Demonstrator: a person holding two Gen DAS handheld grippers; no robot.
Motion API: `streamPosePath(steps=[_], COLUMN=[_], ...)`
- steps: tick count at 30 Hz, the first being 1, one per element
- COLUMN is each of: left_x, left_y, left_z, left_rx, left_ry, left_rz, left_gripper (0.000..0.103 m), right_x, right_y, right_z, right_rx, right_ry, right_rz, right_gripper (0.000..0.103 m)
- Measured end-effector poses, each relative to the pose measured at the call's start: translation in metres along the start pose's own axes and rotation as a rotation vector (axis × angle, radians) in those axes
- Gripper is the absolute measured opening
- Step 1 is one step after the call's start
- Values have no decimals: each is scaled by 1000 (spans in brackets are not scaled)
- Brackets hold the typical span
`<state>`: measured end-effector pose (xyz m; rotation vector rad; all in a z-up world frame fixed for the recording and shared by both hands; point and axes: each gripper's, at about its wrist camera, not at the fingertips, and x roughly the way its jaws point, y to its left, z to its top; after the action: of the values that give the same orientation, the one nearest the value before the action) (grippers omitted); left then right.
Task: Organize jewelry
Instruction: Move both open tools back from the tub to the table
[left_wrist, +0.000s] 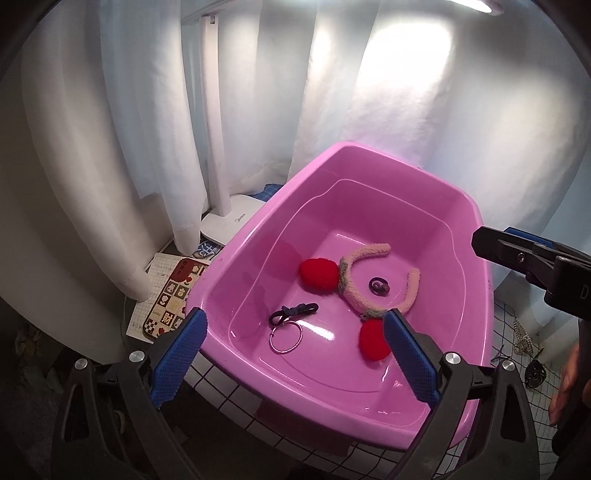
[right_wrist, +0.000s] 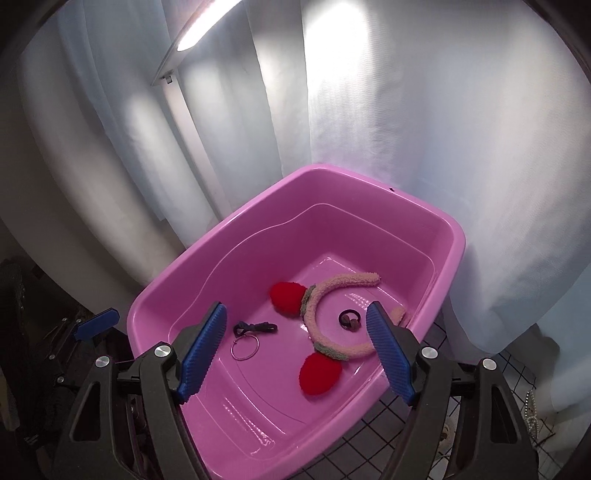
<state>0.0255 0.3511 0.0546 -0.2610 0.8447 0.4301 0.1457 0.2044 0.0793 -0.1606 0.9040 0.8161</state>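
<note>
Left wrist view looks down past the left gripper (left_wrist: 293, 356) into a pink tub (left_wrist: 476, 236), which serves as the collecting place: its high walls keep loose pieces from straying over the gridded tabletop (left_wrist: 236, 397). On its floor lie a fuzzy headband (left_wrist: 364, 297) with red pompoms, a metal ring (left_wrist: 286, 338), a dark cord (left_wrist: 293, 311) touching that ring, and a small dark piece (left_wrist: 378, 285) inside the headband's curve. Both sets of jaws stand apart with nothing between the pads; the right gripper (right_wrist: 295, 354) hangs over the near rim beside the left one, so neither holds anything. Outside the tub, a pearl strand (left_wrist: 522, 336) and a dark item (left_wrist: 535, 373) lie on the tabletop at right, near a hand (left_wrist: 567, 380), so the sorting looks unfinished. A lamp (left_wrist: 231, 218) stands behind the tub by the curtain (left_wrist: 332, 92), lighting the work.
</note>
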Motion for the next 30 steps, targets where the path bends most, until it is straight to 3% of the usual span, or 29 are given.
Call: streamPosePath(steps=[11, 17, 30], left_x=[-43, -58, -54], left_y=[-38, -79, -186], left_z=[-31, -55, -124], left_rx=[23, 54, 184], left_ry=[-47, -55, 47], left_rz=[-41, -117, -195], left_gripper=[95, 96, 97], right_x=[-60, -98, -172], right_y=[-36, -68, -169], right_z=[-77, -126, -260], right_rx=[104, 165, 338], right_ry=[-52, -74, -61], right_rz=[-6, -49, -173], right_gripper=[74, 75, 76])
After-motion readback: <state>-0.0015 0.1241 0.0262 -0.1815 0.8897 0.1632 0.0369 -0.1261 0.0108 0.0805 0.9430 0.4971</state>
